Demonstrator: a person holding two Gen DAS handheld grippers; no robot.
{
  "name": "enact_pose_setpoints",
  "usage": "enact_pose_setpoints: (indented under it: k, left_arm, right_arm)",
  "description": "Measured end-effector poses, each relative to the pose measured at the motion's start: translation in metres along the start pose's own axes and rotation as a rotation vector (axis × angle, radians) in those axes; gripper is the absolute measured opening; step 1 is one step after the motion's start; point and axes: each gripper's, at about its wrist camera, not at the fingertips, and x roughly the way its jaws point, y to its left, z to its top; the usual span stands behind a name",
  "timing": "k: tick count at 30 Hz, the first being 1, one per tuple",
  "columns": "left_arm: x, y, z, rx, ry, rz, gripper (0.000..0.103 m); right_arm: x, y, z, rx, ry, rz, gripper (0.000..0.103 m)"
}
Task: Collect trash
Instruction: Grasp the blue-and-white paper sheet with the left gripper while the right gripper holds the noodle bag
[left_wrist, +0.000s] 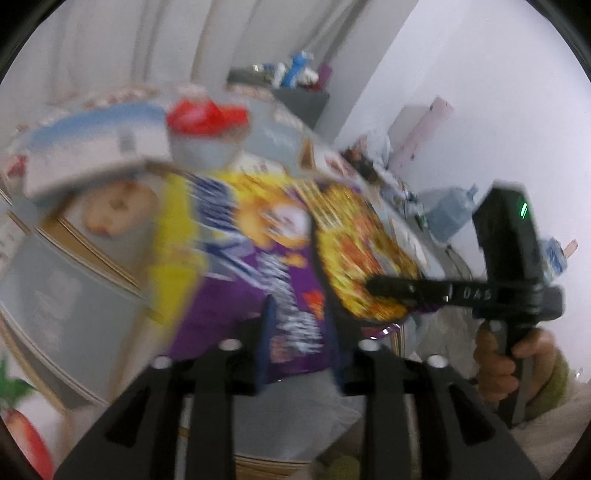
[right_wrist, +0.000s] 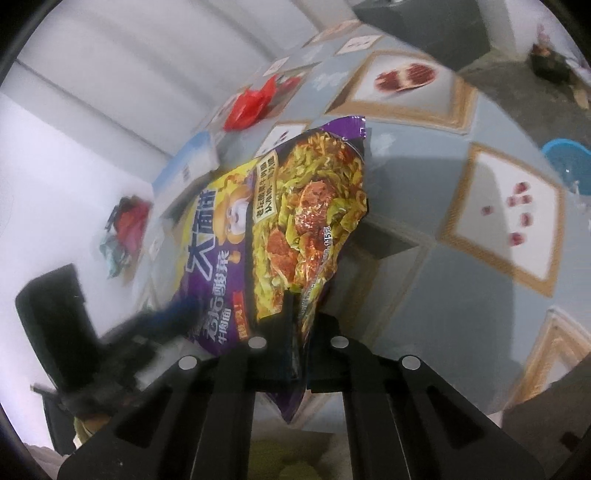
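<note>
- Left wrist view: noodle packet (left_wrist: 258, 266) motion-blurred, print unreadable; lower edge hidden behind fingers (left_wrist: 266, 343).
- Red item (left_wrist: 207, 116) and white-blue box (left_wrist: 96, 147): smeared, kind unclear.
- Right wrist view: left gripper (right_wrist: 177, 312) blurred; blue basin (right_wrist: 570, 166) cut off by frame edge.

1. Grey tablecloth (right_wrist: 424, 206) printed with framed food pictures, spread under everything.
2. Blue plastic basin (right_wrist: 570, 166) at the right edge, beyond the table.
3. Large clear water jug (left_wrist: 448, 212) against the white wall (left_wrist: 480, 92).
4. Dark cabinet (left_wrist: 301, 101) far back, topped with small blurred items.
5. Pale curtain (left_wrist: 129, 44) behind.
</note>
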Motion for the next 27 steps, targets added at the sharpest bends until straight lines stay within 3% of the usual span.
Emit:
enact_pose_setpoints:
  k: [2,5,8,12,15,19,22,26,27]
  left_arm:
    - [-0.016,0.013,0.013,-0.002,-0.058,0.027,0.055]
    - [-0.037,0.039,0.039,-0.004,-0.134,0.112,0.075]
    - [-0.048,0.074,0.070,-0.038,-0.193,0.173,0.082]
    - [-0.041,0.134,0.119,-0.129,-0.222,0.269,0.082]
    - [-0.014,0.173,0.147,-0.171,-0.166,0.341,0.082]
    - [0.013,0.198,0.152,-0.195,-0.071,0.382,0.077]
    - [0.015,0.191,0.138,-0.203,-0.013,0.351,0.077]
    - [0.016,0.160,0.089,-0.161,0.110,0.262,0.077]
    - [0.009,0.151,0.075,-0.147,0.094,0.239,0.077]
  right_arm:
    - [-0.007,-0.013,0.003,0.024,-0.014,0.005,0.003]
    - [-0.017,-0.031,0.007,0.054,-0.034,0.015,0.003]
    - [-0.021,-0.042,0.008,0.074,-0.046,0.035,0.003]
    - [-0.021,-0.050,0.008,0.081,-0.054,0.060,0.003]
    - [-0.021,-0.048,0.005,0.078,-0.055,0.064,0.003]
    - [-0.020,-0.048,0.003,0.084,-0.056,0.074,0.003]
    - [-0.020,-0.049,0.003,0.081,-0.055,0.077,0.003]
    - [-0.021,-0.051,0.003,0.069,-0.045,0.083,0.003]
    - [-0.022,-0.051,0.003,0.067,-0.043,0.083,0.003]
